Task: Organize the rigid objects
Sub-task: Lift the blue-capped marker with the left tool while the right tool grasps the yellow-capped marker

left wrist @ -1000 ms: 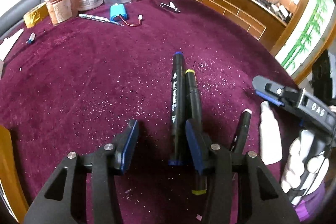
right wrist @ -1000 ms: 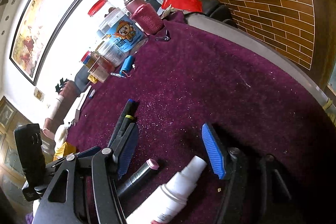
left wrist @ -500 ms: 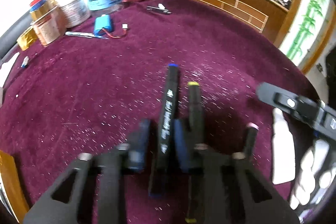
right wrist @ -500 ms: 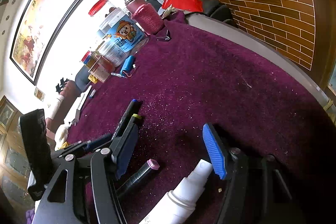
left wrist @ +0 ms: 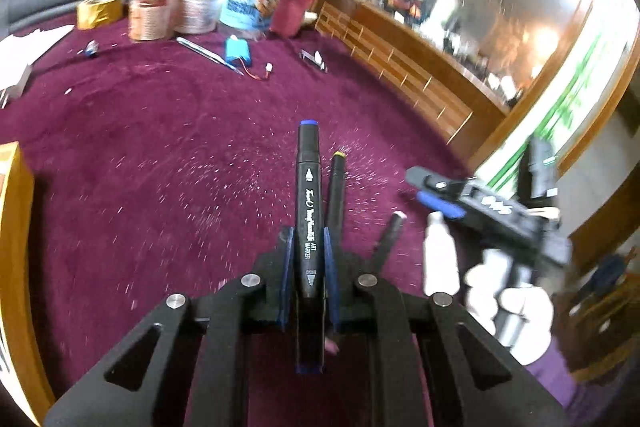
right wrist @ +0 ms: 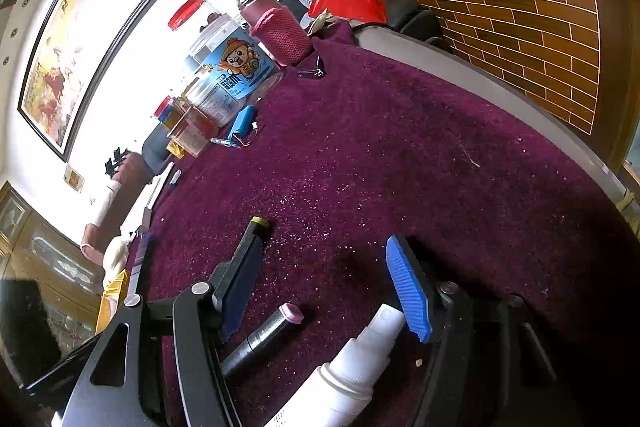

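My left gripper point(left wrist: 307, 259) is shut on a black art marker with blue ends point(left wrist: 307, 195) and holds it lifted above the purple tablecloth. A yellow-tipped black marker point(left wrist: 336, 187) lies just right of it, also in the right wrist view point(right wrist: 252, 239). A pink-tipped marker point(left wrist: 390, 235) and a white spray bottle point(left wrist: 440, 259) lie further right. My right gripper point(right wrist: 324, 291) is open over the pink-tipped marker point(right wrist: 264, 335) and the spray bottle point(right wrist: 352, 367), which lie between its fingers.
Jars, a pink-sleeved flask point(left wrist: 294, 3), gold tape point(left wrist: 100, 11), a blue battery pack point(left wrist: 238, 53), a pen and a nail clipper point(left wrist: 314, 59) stand at the table's far side. A wooden box edge point(left wrist: 16, 227) is at the left. A wood-panelled counter point(right wrist: 520, 7) borders the table.
My left gripper closed on the blue-ended marker and lifted it off the cloth, away from the yellow-tipped one. My right gripper stayed open over the spray bottle and pink-tipped marker.
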Demonstrator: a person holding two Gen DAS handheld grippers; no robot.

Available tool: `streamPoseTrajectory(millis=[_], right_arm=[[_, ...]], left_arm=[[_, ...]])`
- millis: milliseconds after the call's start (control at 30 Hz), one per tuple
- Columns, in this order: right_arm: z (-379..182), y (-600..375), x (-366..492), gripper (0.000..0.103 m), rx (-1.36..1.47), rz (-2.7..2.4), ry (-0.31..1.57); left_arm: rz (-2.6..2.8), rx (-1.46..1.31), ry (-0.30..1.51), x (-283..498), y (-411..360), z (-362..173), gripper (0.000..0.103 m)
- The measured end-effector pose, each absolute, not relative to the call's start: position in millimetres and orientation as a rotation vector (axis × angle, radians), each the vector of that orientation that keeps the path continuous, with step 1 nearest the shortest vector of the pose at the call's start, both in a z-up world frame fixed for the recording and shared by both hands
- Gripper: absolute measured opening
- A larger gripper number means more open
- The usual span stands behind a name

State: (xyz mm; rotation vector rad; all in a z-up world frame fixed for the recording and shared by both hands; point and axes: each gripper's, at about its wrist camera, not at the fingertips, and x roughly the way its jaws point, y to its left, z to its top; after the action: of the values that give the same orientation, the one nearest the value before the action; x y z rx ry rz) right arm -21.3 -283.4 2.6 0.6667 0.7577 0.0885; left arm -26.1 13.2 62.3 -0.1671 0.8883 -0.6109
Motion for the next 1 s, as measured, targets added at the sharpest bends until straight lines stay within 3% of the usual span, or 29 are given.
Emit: streamPoseTrajectory(millis=[167,300,400,767,867,933,1000], right_arm=[[9,-280,-21,0.059,0.612,0.076,0.799],[48,-267,-42,0.059,0.545,0.081,0.738],[62,-238,-36,0.059,0.463,0.126,0.792],[17,-146,15,0.057,0.202,0.045,1.039],[16,-136,16,0.044,0.127,0.008,1.045],[15,-130,14,0.022,0.071,-0.021,1.032],[16,-131,13,0.013,0.070,-0.015,1.025]], left_arm=[[-0.623,-0.294,0.841,-54,54,76,0.012],[-0.608,-0.343,0.793,-80,89,86,0.012],[-0.574,-0.395,0.757,-97,117,87,0.012],[-0.394,-0.447,0.671,-146,195,87,0.012],[-0.346,-0.471,0.647,-158,220,86,0.012],[-0.313,-0.489,0.641,-163,235,83,0.012],[-0.281,-0.504,0.641,-167,248,77,0.012]])
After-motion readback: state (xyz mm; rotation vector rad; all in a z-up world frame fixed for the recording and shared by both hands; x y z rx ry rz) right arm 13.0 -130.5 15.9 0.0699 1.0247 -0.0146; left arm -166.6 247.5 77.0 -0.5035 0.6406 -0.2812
